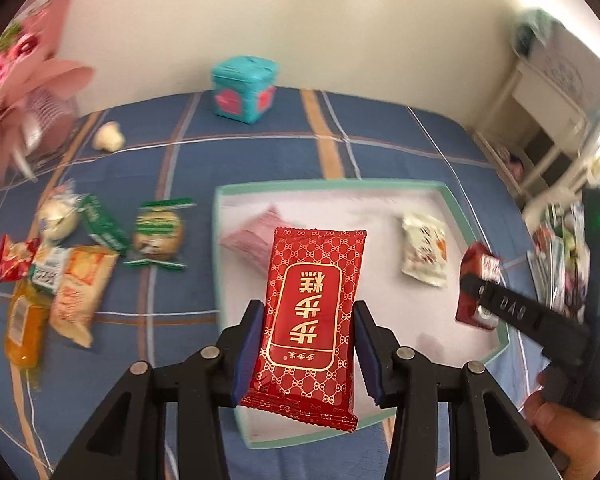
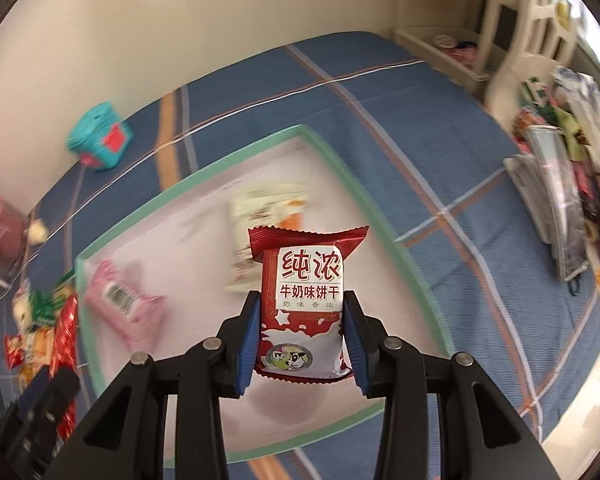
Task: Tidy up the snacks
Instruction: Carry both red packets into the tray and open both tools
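Your left tongs (image 1: pixel 306 354) clenched the red cake packet (image 1: pixel 310 312) and your right tongs (image 2: pixel 300 334) the milk biscuit packet (image 2: pixel 304 304), both above the white tray (image 1: pixel 432 186). You needed to lower each over bare tray floor, then release gently.

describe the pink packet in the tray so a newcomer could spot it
On the blue plaid cloth lies a white tray with a green rim. The pink packet lies in its left part, the only pink wrapper there; the other loose packet is white.
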`<state>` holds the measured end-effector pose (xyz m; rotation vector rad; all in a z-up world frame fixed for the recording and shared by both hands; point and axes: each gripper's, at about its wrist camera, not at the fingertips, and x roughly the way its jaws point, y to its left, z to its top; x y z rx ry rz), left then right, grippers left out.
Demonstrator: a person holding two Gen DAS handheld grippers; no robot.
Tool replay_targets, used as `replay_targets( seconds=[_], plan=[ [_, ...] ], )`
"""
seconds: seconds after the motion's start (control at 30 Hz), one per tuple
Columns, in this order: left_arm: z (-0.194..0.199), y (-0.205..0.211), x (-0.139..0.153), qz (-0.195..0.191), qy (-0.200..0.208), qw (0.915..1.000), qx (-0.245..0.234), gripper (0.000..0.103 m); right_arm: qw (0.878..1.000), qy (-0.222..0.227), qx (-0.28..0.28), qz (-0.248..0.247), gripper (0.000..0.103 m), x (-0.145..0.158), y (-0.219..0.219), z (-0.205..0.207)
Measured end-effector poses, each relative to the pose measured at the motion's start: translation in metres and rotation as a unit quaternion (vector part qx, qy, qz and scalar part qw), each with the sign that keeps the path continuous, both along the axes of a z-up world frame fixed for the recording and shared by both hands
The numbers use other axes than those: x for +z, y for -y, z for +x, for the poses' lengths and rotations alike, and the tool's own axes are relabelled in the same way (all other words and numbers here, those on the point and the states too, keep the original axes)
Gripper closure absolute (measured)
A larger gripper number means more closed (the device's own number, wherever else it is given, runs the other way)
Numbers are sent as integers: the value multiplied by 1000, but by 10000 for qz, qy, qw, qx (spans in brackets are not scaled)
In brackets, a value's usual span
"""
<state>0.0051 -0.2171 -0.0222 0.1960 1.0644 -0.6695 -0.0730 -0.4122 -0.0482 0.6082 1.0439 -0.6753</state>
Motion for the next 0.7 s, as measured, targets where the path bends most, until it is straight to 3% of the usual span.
replay_targets(
  seconds=[0.27,0.57,0.7],
  plan=[
    [-18,30,-27,491,38,9980,-409,56,9995,-211,-143,178,62,-13,8,-7],
    [-15,35,-56,875,-151,9951,-427,56,9970,-579,-60,513,62,-41,5,-3],
    [-14,34,-64,979,-249,9942,-381,56,9967,-681,-36,445,62,-41,2,-2]
  ],
)
